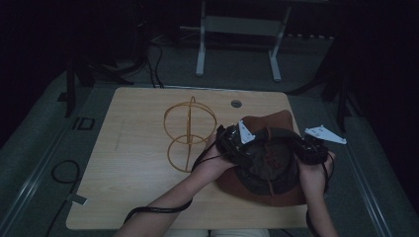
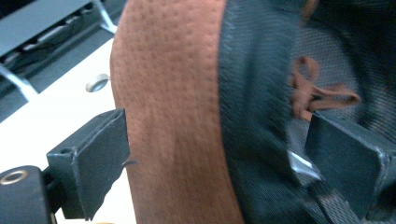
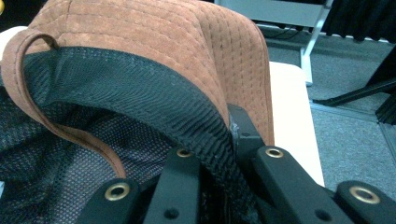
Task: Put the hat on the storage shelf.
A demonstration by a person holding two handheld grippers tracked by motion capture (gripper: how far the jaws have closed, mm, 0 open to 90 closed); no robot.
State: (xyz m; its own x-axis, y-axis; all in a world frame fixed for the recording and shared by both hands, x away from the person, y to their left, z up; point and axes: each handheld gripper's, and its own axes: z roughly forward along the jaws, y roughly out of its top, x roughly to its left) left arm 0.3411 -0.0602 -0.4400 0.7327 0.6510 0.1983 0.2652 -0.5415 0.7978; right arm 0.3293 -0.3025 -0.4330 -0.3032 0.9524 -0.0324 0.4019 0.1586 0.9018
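Both forearms reach in over the wooden table [image 1: 133, 148]. The right gripper [image 3: 224, 140] clamps the brown hat [image 1: 269, 163] by its brim; the left gripper [image 2: 215, 149] straddles the brim, jaws apart. A wire stand [image 1: 189, 133] sits beside it.

Just left of the left gripper [image 1: 236, 143] a wire stand [image 1: 188, 134] rises from the table [image 1: 123, 163], blocking passage there. Between the two grippers the hat [image 1: 269, 165] takes the room. Beyond the stand, farther left, the tabletop lies bare.
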